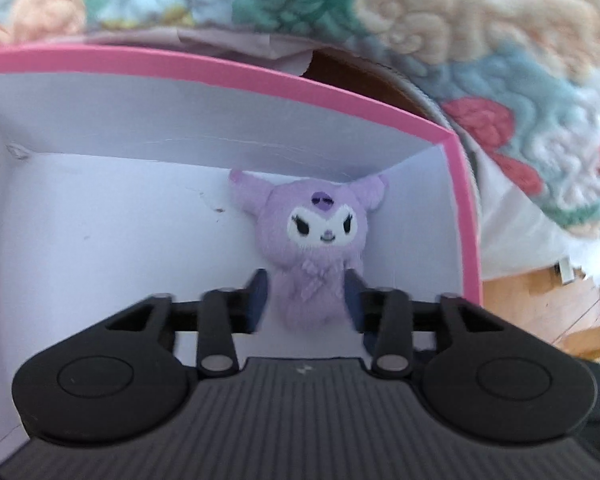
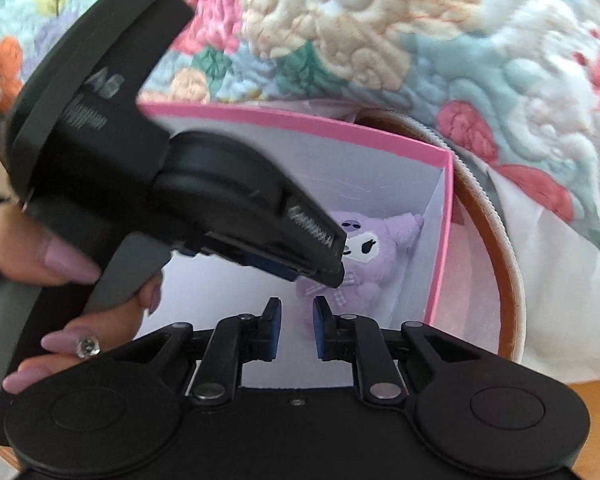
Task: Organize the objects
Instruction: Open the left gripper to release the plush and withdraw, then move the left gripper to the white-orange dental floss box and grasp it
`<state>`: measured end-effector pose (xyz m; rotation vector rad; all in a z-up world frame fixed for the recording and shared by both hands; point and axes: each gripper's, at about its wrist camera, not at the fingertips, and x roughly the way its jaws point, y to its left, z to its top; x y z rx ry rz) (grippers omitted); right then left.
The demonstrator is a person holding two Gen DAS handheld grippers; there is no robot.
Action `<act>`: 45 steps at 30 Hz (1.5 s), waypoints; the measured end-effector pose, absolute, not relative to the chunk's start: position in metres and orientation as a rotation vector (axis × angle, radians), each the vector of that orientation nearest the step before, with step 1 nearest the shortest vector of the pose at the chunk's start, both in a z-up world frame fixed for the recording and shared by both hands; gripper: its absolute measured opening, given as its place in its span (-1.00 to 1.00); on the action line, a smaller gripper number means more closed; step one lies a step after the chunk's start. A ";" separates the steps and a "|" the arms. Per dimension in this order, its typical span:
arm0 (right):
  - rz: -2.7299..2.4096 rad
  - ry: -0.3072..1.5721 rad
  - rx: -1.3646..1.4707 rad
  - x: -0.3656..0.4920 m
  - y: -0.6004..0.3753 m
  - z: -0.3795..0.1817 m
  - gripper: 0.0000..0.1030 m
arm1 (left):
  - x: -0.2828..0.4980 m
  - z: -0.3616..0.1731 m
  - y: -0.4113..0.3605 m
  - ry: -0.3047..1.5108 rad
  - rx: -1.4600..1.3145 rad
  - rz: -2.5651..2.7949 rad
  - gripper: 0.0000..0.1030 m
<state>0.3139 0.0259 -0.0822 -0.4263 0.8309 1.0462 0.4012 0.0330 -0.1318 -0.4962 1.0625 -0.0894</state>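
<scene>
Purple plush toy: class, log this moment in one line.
left gripper: shut on purple plush toy | location: inside pink box | right gripper: open, empty

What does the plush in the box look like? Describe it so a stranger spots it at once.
Find the pink-rimmed white box beside the floral quilt. In its far right corner lies a purple Kuromi plush, the left gripper at its body. It is the only fuzzy lilac thing there, with a white face and pointed ears.

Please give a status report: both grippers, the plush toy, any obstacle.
Left gripper around purple plush, inside pink box, far right corner. Right gripper open, empty, hovering at box. Nothing in the way.
</scene>
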 end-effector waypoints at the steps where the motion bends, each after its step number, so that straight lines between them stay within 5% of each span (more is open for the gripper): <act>1: 1.052 0.843 -0.406 0.312 0.022 -0.079 -0.54 | 0.394 -0.125 0.033 1.069 -0.479 -0.094 -0.11; 18: 1.113 0.900 -0.486 0.237 -0.016 0.013 -0.13 | 0.254 0.015 0.066 1.129 -0.168 0.011 0.17; 26: 1.208 0.931 -0.472 0.201 -0.034 0.057 0.25 | 0.197 0.063 0.080 1.074 -0.189 -0.013 0.39; 33: 1.305 0.932 -0.532 0.155 -0.055 0.066 0.35 | 0.142 0.075 0.088 1.028 -0.223 -0.043 0.55; 38: 1.377 0.907 -0.579 0.120 -0.069 0.066 0.73 | 0.107 0.069 0.088 1.007 -0.222 -0.040 0.71; 45: 1.465 0.900 -0.634 0.085 -0.070 0.043 0.74 | 0.082 0.036 0.090 1.021 -0.225 -0.025 0.81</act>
